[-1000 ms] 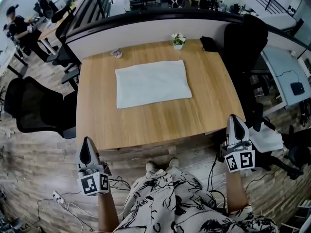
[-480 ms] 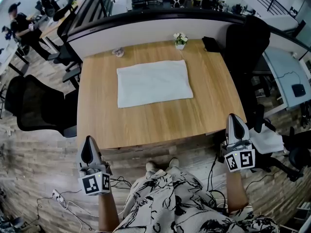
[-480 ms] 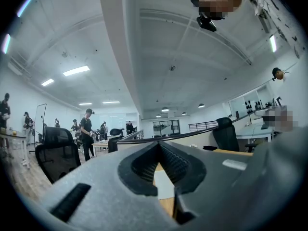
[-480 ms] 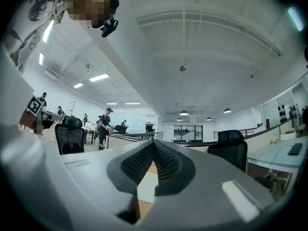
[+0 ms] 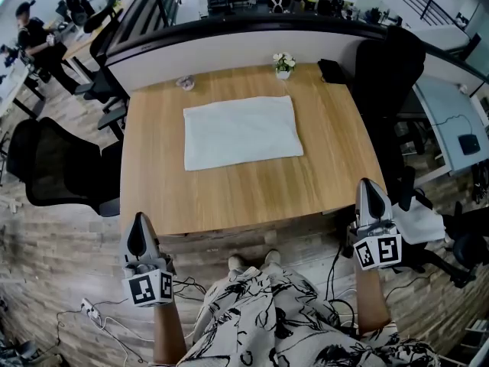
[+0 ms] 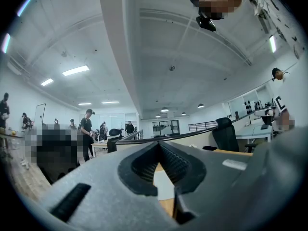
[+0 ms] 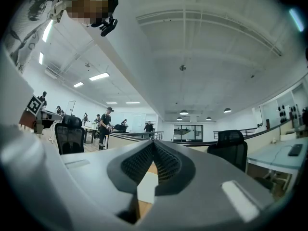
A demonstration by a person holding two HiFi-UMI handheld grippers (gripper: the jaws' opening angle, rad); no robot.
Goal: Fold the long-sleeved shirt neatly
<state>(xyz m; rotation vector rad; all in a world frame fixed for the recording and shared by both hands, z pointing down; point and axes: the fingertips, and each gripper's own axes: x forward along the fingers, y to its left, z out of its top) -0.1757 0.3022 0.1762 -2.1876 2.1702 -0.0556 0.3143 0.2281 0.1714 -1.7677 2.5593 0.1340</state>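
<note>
Nothing has moved since a second ago: both tools and the cloth lie as they did. Item, nearest: person's patterned garment (image 5: 283, 319), behind and between the two tools. Item: left gripper (image 5: 138, 224), fingers pressed together, nothing between them, held short of the table's near edge. Item: right gripper (image 5: 369, 186), fingers likewise together and empty, level with the table's near right corner. Item: wooden table (image 5: 229, 197), bare just ahead of both sets of fingertips. Item: long-sleeved shirt (image 5: 241, 131), white, lying flat as a tidy rectangle with no sleeve showing, well ahead of the fingertips and between their two lines. Item: potted flowers (image 5: 283, 63), black pouch-like object (image 5: 330, 69) and a small pale object (image 5: 184, 83), all beyond the shirt along the far edge. Step, as judged: folding appears complete, tools parked clear. Next move, as judged: none needed unless a further fold is wanted; that would call for reaching forward, opening both pairs of fingers and pinching the near corners.
</note>
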